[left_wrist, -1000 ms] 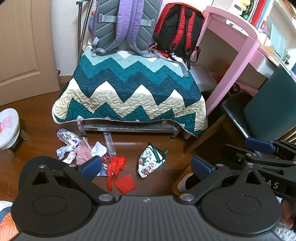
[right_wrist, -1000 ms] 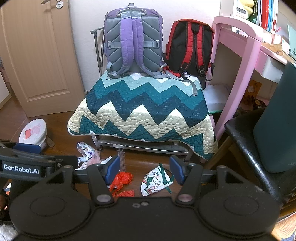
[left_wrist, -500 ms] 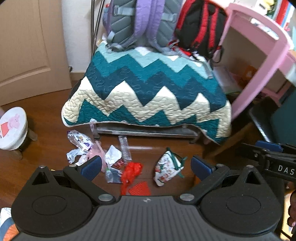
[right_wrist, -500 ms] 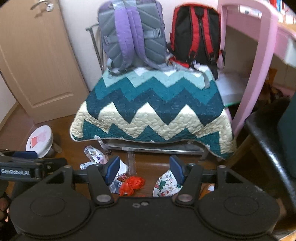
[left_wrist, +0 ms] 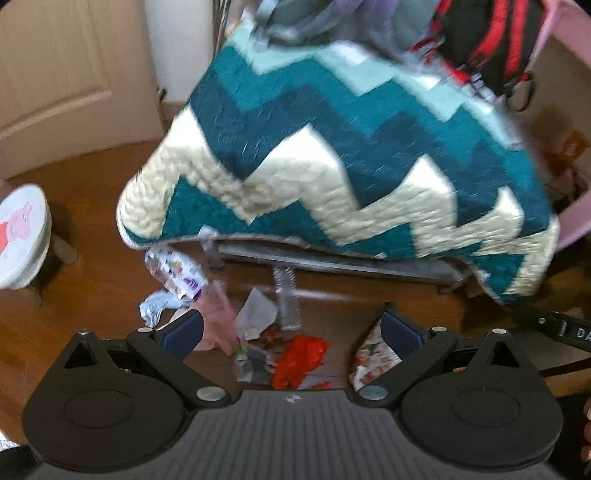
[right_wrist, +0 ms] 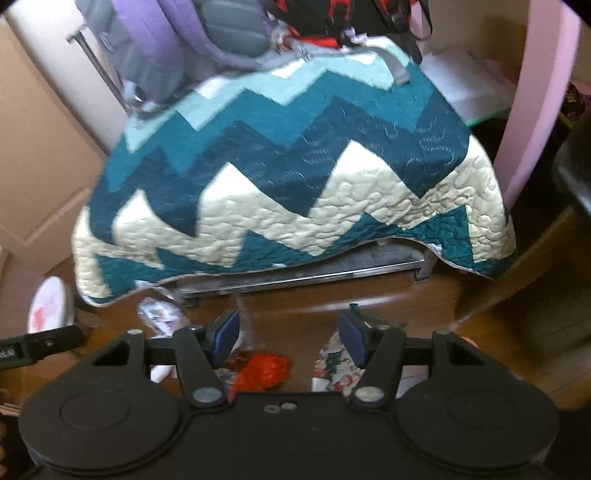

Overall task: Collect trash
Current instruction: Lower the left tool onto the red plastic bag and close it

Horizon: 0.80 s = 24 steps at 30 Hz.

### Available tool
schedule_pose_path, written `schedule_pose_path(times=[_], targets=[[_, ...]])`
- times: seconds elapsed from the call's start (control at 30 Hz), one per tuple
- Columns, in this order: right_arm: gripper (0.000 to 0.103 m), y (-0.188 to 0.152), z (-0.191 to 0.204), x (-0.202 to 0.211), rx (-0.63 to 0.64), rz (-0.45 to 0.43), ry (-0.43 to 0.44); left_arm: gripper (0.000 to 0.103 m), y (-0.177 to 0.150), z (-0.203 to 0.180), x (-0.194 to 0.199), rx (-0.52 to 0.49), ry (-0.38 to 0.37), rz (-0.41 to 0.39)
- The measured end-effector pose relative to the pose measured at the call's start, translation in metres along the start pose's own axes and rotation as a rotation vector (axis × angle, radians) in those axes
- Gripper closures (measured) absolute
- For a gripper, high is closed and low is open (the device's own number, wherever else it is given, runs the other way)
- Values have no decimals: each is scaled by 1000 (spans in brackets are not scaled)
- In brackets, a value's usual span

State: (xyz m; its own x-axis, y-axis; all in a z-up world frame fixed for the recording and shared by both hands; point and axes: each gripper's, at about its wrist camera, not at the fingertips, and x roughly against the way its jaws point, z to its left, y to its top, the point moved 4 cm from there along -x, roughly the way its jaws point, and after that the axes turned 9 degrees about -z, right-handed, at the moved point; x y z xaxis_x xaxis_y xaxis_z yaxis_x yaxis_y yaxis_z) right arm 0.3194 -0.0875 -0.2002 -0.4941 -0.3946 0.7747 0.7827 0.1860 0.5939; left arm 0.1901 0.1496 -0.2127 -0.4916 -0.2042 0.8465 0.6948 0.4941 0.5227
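Note:
Trash lies on the wood floor in front of a quilt-covered bench: a red crumpled bag (left_wrist: 301, 356), a printed white pouch (left_wrist: 371, 356), a pink wrapper (left_wrist: 218, 321), white paper (left_wrist: 256, 315), a printed foil wrapper (left_wrist: 173, 266) and a pale blue scrap (left_wrist: 155, 308). My left gripper (left_wrist: 291, 330) is open and empty above the pile. My right gripper (right_wrist: 288, 334) is open and empty; below it show the red bag (right_wrist: 264, 371) and the pouch (right_wrist: 332, 373). Both views are blurred.
The bench with the zigzag quilt (left_wrist: 332, 166) stands just behind the trash, with backpacks (right_wrist: 221, 33) on it. A small white stool (left_wrist: 22, 236) stands at left, a pink desk leg (right_wrist: 535, 110) and a dark chair at right, a door (left_wrist: 55, 74) at back left.
Both grippers have moved forward and down toward the floor trash, tilting. The bench and quilt loom larger. Both stay open and empty.

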Motion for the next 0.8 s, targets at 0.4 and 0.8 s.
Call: schedule_pose_path(times=[0.4, 0.8], targets=[[44, -50, -34, -167, -112, 259, -45, 0, -43, -27, -165, -54, -3, 265], [46, -111, -51, -287, -169, 467, -120, 1, -106, -35, -296, -139, -28, 498]])
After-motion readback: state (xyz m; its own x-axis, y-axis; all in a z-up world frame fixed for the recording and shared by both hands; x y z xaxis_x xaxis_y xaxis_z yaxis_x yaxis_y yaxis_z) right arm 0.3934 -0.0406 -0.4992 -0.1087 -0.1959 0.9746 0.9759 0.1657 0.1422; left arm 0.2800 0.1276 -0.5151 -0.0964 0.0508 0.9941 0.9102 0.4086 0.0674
